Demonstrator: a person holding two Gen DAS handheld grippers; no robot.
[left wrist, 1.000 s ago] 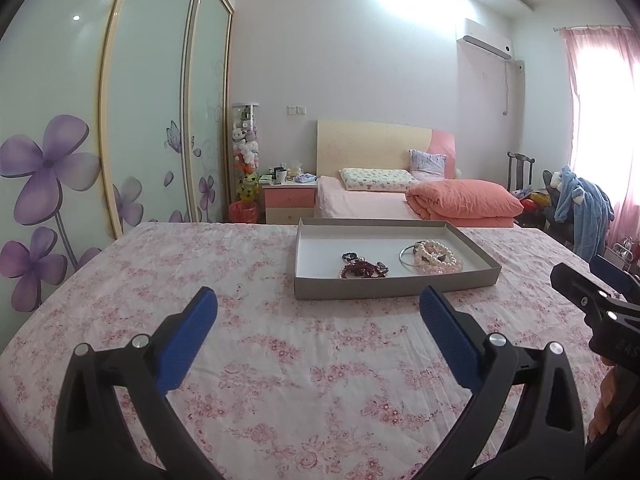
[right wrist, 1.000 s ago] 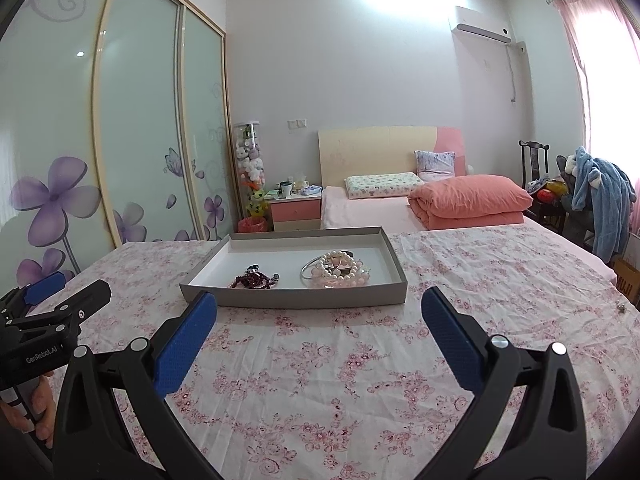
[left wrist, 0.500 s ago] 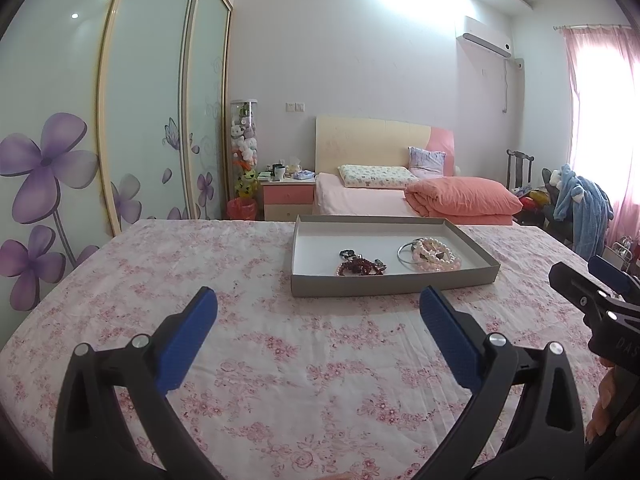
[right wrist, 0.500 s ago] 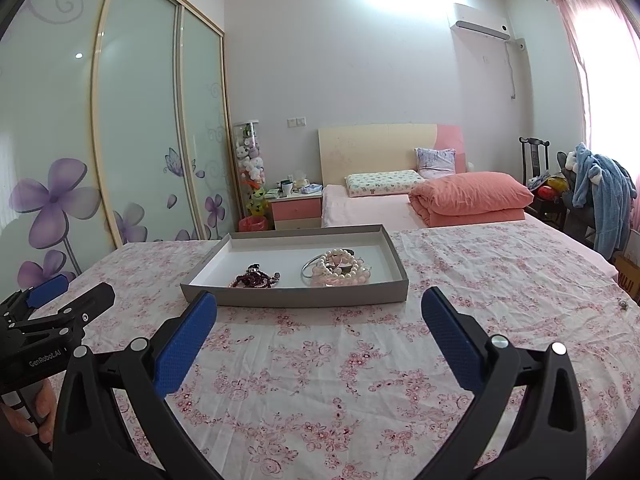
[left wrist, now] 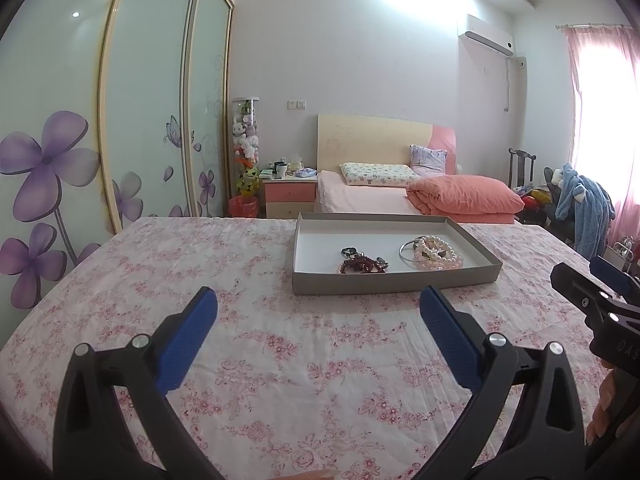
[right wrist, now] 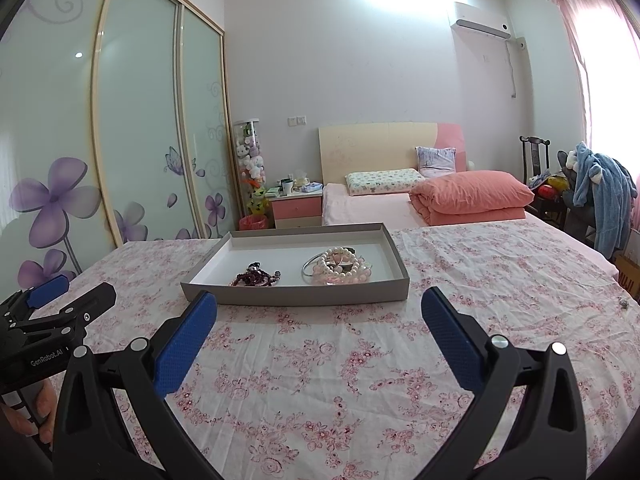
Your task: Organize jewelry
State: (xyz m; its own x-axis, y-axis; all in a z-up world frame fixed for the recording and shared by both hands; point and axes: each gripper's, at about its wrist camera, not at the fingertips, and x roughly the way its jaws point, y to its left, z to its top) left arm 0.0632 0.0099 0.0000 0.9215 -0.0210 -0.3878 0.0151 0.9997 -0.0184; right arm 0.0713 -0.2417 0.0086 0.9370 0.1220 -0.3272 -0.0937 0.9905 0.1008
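Left claw (right wrist: 60,296), wide open, white "GenRobot.AI" lettering on its body

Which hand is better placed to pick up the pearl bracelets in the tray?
Probably right. The pearl bracelets lie almost straight ahead of the open right tool, while from the open left tool they sit off to the right in the tray. Both are empty.

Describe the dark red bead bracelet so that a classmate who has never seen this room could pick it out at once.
On the pink floral bedspread lies a shallow grey tray with a white floor. Two heaps of jewelry lie inside. The dark red bead bracelet is the left heap, small and maroon, unlike the pale pearl strands on its right.
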